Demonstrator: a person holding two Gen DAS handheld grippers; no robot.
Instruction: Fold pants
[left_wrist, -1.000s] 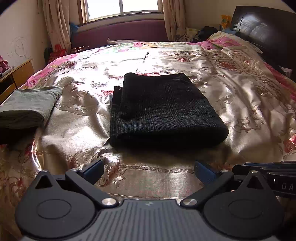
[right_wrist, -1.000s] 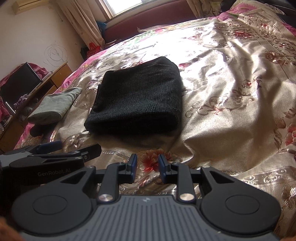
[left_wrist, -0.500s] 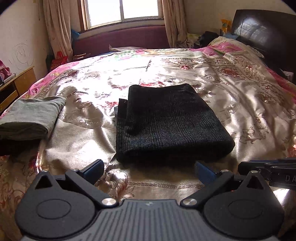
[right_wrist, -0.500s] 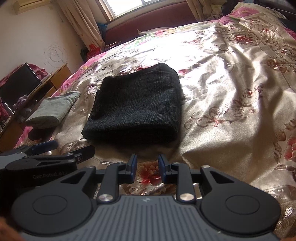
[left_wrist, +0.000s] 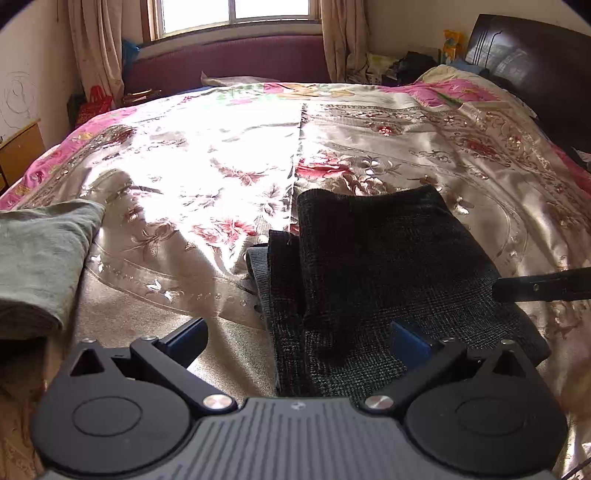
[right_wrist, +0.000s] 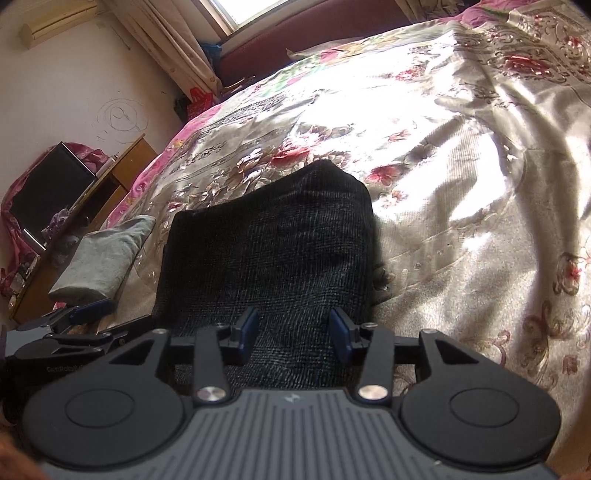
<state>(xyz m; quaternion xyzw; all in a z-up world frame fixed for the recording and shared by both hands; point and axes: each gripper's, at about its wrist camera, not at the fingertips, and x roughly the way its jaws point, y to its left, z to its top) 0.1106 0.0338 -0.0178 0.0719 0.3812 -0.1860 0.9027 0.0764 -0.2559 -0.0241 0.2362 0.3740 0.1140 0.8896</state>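
Jaws apart over folded black pants (right_wrist: 273, 251); layered edges leftward only

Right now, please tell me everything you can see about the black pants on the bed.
The black pants look like a thick, finely checked woven fabric. They are folded into a flat rectangular bundle, with layered edges stepping out on the left side. They lie on the shiny floral bedspread, apart from the grey folded garment. Both open grippers hang close over the near edge; no grip on the pants shows.
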